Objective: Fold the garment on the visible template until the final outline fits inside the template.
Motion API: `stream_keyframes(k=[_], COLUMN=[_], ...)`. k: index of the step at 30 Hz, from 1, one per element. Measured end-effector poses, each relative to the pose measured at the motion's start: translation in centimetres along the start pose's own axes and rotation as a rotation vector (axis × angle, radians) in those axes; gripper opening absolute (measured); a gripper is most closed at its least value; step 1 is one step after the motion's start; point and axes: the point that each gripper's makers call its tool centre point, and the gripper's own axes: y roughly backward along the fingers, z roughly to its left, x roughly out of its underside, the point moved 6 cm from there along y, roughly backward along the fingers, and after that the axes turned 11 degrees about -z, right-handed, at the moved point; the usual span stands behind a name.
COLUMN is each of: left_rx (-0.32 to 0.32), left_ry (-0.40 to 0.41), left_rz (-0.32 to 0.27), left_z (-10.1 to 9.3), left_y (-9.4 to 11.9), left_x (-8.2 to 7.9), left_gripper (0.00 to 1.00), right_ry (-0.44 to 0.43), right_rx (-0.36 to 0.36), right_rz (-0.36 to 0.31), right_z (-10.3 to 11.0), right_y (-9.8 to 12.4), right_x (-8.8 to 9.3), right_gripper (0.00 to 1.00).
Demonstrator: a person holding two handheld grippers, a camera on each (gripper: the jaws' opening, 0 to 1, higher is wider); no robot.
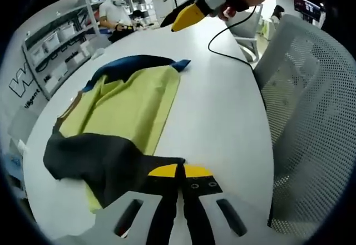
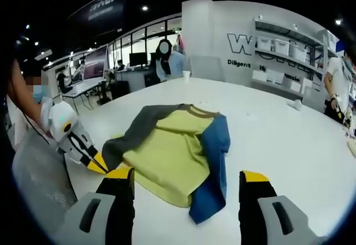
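Note:
A yellow-green shirt [image 1: 130, 108] with one dark grey sleeve [image 1: 105, 158] and one blue sleeve [image 1: 133, 64] lies flat on the white table [image 1: 222, 117]. My left gripper [image 1: 181, 171] is at the table's near edge, its yellow tips pressed together on the grey sleeve's end. In the right gripper view the same shirt [image 2: 167, 150] lies ahead, with the left gripper [image 2: 99, 164] pinching the grey sleeve [image 2: 130, 133] at its left. My right gripper [image 2: 187, 175] hovers open over the shirt's near hem, beside the blue sleeve [image 2: 214, 161]. A hand holds the right gripper [image 1: 186, 18] beyond the shirt.
A grey mesh chair [image 1: 311, 117] stands close against the table's right side. A black cable [image 1: 233, 42] trails across the tabletop. Shelves with bins [image 1: 61, 39] line the wall, and a person [image 1: 114, 11] stands there. A paper cup [image 2: 185, 74] stands at the far table edge.

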Motion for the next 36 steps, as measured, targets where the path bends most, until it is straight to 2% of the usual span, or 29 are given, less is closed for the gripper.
stream_keyframes(k=[5,9,13,16,21,27,36], left_rx=[-0.038,-0.078,-0.153,-0.204,-0.247,-0.302,-0.382], left_ry=[0.066,0.123,0.302,0.335,0.401,0.430,0.415], left_rz=[-0.010,-0.051,-0.113,-0.153,-0.166,-0.197,-0.224], left_z=[0.8,1.8,3.5,4.9,6.9,9.0,12.7], left_y=[0.4,1.0,1.9,2.9,4.3,6.3,9.1], left_x=[-0.3,-1.2,-2.1,-2.7,-3.0,-3.6,-4.7], left_gripper=[0.04,0.04,0.04,0.04,0.04,0.04,0.04], right_ry=[-0.001,0.000,-0.006,-0.004,-0.007,0.004,0.008], right_rx=[-0.016,-0.036,-0.055,-0.069,-0.083,-0.098,-0.112], right_rz=[-0.003,-0.012,-0.021,-0.020,-0.012,-0.011,-0.012], right_z=[0.4,0.9,1.4,1.7,1.9,2.0,2.2], right_y=[0.3,0.4,0.5,0.5,0.6,0.6,0.3], right_x=[0.1,0.4,0.7,0.9,1.2,1.2,0.9], right_gripper=[0.75,0.76,0.78,0.79,0.80,0.80,0.79])
